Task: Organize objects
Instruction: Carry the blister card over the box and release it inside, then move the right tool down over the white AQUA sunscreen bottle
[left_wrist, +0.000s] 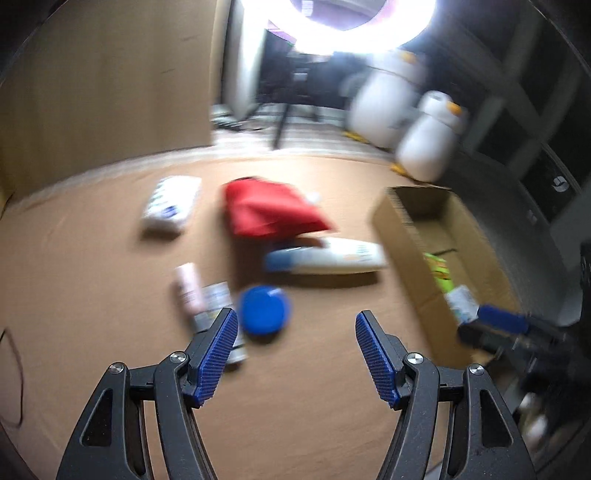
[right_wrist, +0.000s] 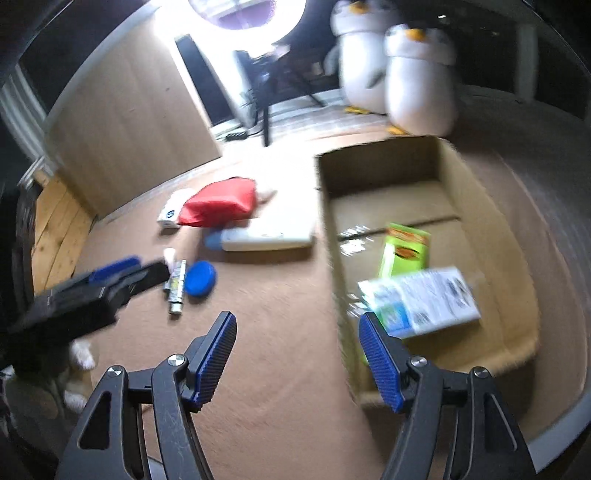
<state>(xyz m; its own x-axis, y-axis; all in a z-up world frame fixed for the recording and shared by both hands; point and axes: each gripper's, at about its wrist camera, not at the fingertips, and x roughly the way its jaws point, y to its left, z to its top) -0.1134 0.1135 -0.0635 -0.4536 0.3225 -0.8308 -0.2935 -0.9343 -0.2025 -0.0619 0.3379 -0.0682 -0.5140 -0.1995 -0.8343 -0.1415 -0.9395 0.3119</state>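
The left gripper (left_wrist: 296, 325) sat nearest the lens, its blue ribbed pads spread wide apart with nothing between them, above the brown table surface (left_wrist: 295, 406). The right gripper (right_wrist: 297, 326) was likewise spread open and empty, its right pad over the near wall of the cardboard box (right_wrist: 334, 258). Just beyond the left gripper's left pad lay a blue round lid (left_wrist: 263, 311), touching or nearly touching a small printed tube (left_wrist: 218, 306), with a pale pink tube (left_wrist: 189, 288) alongside it. Inside the box, nearest the right gripper, a white-and-blue printed carton (right_wrist: 424, 301) lay tilted, partly over a green packet (right_wrist: 404, 249). Outside the box, just beside its left wall, a white bottle with a blue cap (right_wrist: 264, 238) lay on its side. Behind the bottle and overlapping it rested a red pouch (right_wrist: 221, 203). A white packet with blue print (left_wrist: 170, 203) lay to the left of the pouch, apart from it in the left wrist view. Farthest back, two white penguin figures (right_wrist: 391, 70) stood beyond the table, with a bright ring light (left_wrist: 362, 26) above. Motion blur prevented reading any labels.
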